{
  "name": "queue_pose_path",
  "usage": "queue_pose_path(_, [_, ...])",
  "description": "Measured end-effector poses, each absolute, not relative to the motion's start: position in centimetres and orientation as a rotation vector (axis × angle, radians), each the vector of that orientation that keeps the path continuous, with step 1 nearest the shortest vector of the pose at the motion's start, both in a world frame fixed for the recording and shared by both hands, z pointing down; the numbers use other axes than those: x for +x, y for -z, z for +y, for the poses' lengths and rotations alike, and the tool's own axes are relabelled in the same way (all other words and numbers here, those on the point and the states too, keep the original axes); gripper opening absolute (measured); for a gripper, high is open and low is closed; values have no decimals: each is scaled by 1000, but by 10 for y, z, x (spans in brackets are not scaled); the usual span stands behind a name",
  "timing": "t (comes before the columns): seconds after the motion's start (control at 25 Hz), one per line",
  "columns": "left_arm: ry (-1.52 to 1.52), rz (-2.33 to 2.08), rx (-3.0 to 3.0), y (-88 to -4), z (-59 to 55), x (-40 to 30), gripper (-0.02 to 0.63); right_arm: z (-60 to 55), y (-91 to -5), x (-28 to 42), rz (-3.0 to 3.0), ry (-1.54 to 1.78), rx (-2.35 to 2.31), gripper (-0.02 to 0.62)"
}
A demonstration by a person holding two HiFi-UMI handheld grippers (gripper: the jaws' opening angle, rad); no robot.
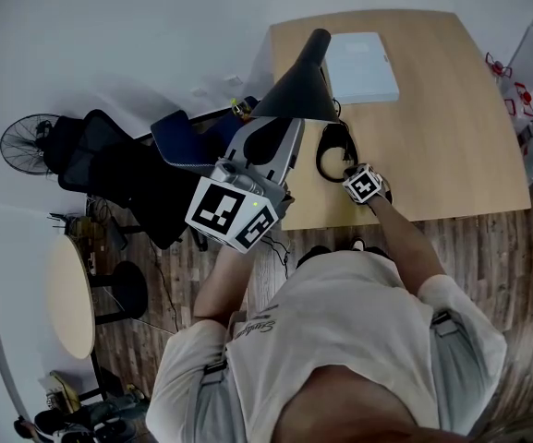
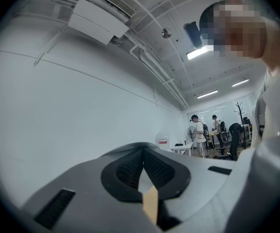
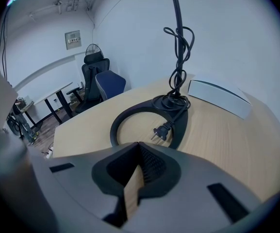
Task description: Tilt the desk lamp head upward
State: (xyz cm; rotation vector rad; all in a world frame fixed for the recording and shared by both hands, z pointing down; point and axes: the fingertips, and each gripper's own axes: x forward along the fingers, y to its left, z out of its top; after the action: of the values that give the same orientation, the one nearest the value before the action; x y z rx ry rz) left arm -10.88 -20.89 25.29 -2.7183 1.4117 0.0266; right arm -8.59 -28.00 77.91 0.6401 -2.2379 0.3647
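The black desk lamp stands on the wooden table [image 1: 451, 146]. Its cone-shaped head [image 1: 298, 86] hangs over the table's left edge. Its ring base [image 1: 335, 150] lies near the front edge, with cord and plug [image 3: 161, 130] on the ring [image 3: 118, 125] and the stem [image 3: 176, 33] rising behind. My left gripper [image 1: 264, 146] is held up right beside and under the lamp head; its tips are hidden there. In its own view the left gripper [image 2: 143, 152] is shut, empty, and faces a white wall. My right gripper [image 1: 366, 185] hovers low just before the base, and its own view shows the right gripper [image 3: 139, 144] shut and empty.
A white flat box [image 1: 363, 65] lies at the back of the table behind the lamp. A blue chair [image 1: 187, 137] and a black office chair [image 1: 109, 160] stand left of the table, then a fan [image 1: 28, 143] and a round side table [image 1: 70, 295]. People [image 2: 198, 135] stand far off.
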Motion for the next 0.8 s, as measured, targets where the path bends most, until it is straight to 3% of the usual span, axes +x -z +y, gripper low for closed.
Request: queue_pose_path(0.8, [-148, 1417, -2718, -237, -213, -111, 15, -280, -778, -85, -2234, -478, 631, -5])
